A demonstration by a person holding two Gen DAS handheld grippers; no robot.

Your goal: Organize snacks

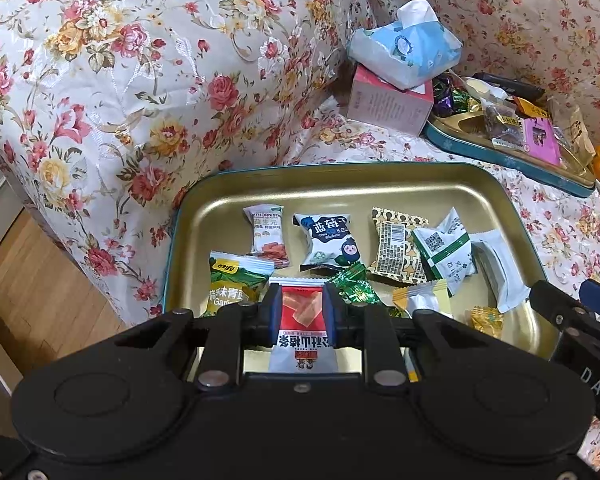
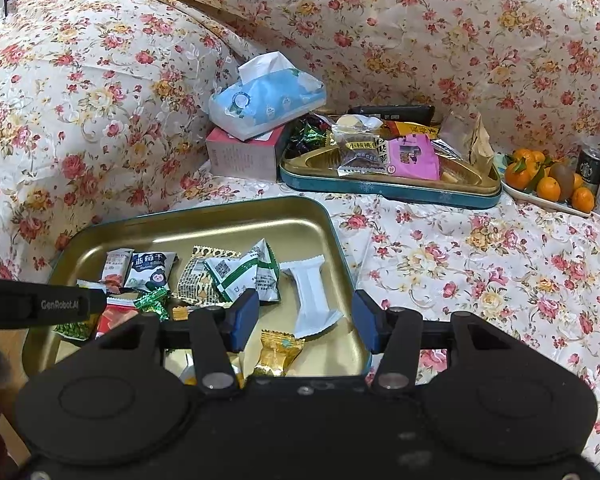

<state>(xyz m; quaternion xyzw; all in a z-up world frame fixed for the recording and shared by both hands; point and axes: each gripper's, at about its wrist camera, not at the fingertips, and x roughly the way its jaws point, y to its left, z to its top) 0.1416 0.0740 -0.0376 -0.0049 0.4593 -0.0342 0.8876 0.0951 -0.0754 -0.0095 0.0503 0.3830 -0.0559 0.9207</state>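
Gold tray (image 1: 220,208) of wrapped snacks; left tongs (image 1: 301,312) clamped on red packet (image 1: 302,320); right tongs (image 2: 305,318) apart, empty

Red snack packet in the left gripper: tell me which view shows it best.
The left wrist view. There the red snack packet sits centred between the left gripper pads, print and window clear. The right wrist view shows only a red sliver of it in the near tray, behind the left gripper's finger.
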